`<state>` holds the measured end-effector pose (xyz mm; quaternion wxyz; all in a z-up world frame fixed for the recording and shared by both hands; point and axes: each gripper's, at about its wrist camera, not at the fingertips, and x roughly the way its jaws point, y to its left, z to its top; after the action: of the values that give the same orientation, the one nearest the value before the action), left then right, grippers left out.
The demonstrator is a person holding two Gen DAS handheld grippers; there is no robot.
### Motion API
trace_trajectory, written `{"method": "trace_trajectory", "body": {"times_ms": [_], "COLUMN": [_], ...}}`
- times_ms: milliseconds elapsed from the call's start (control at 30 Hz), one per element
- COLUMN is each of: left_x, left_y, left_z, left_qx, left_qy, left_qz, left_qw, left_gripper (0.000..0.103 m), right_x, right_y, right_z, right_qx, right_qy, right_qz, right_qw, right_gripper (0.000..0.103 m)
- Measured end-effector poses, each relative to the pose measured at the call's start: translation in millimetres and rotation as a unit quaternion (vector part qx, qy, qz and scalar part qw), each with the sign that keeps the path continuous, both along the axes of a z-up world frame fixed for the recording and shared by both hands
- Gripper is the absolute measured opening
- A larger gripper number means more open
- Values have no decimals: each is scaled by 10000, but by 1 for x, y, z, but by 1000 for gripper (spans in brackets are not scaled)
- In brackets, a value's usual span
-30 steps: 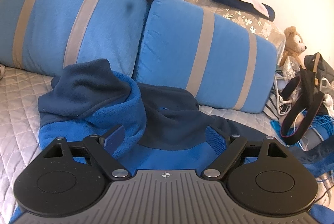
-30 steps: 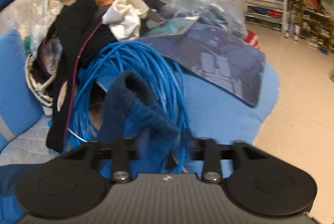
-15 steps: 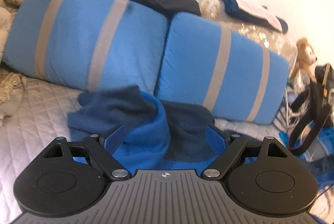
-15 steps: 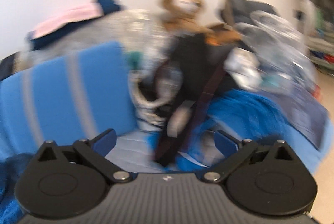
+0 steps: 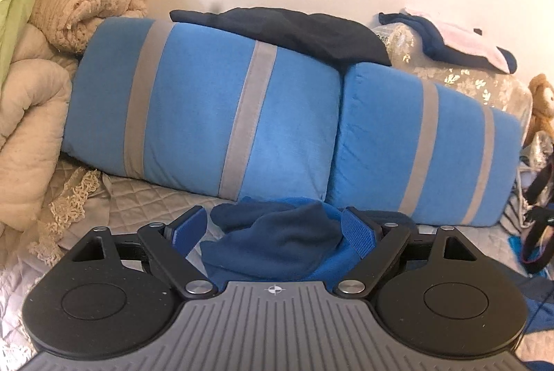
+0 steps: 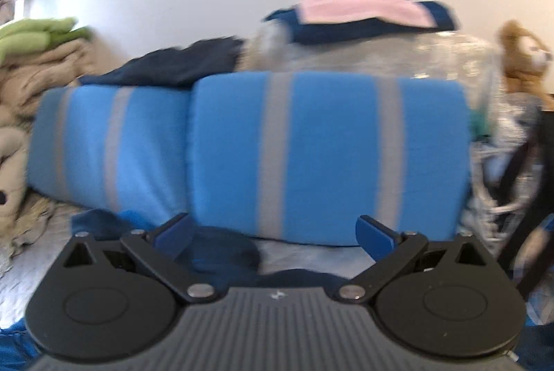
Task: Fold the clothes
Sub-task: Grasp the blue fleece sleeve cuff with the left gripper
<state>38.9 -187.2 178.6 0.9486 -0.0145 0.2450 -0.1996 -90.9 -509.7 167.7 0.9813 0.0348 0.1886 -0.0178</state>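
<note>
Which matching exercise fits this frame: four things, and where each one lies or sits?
Things:
1. fleece garment
2. black garment
3. pink cloth
4. teddy bear

Places:
A. at the far right, against the wall
B. between the open fingers of the left gripper
C. on the navy cloth atop the clear-wrapped bundle
D. draped over the top of the blue striped pillows

Pairs: 1-B, 2-D, 3-C, 4-A
</note>
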Motion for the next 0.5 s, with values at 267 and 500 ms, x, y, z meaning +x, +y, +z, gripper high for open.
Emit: {"method": "trace_trajectory", "body": {"times_ms": [267, 500], "left_x": [10, 13], "left_y": [-25, -60], "left_z": [-21, -48], "left_qx": [225, 699], "left_qy": [166, 281], "left_qz": [-248, -798], "left_qw": [9993, 9940], "left_gripper": [85, 85], "right_x": [43, 57], "right_y": [47, 47], "right_z": [-62, -112], "right_qx": [508, 918], "right_qy": [201, 691], "right_qz": [-501, -825], "right_qw": [9973, 9899], "right_gripper": [103, 103]}}
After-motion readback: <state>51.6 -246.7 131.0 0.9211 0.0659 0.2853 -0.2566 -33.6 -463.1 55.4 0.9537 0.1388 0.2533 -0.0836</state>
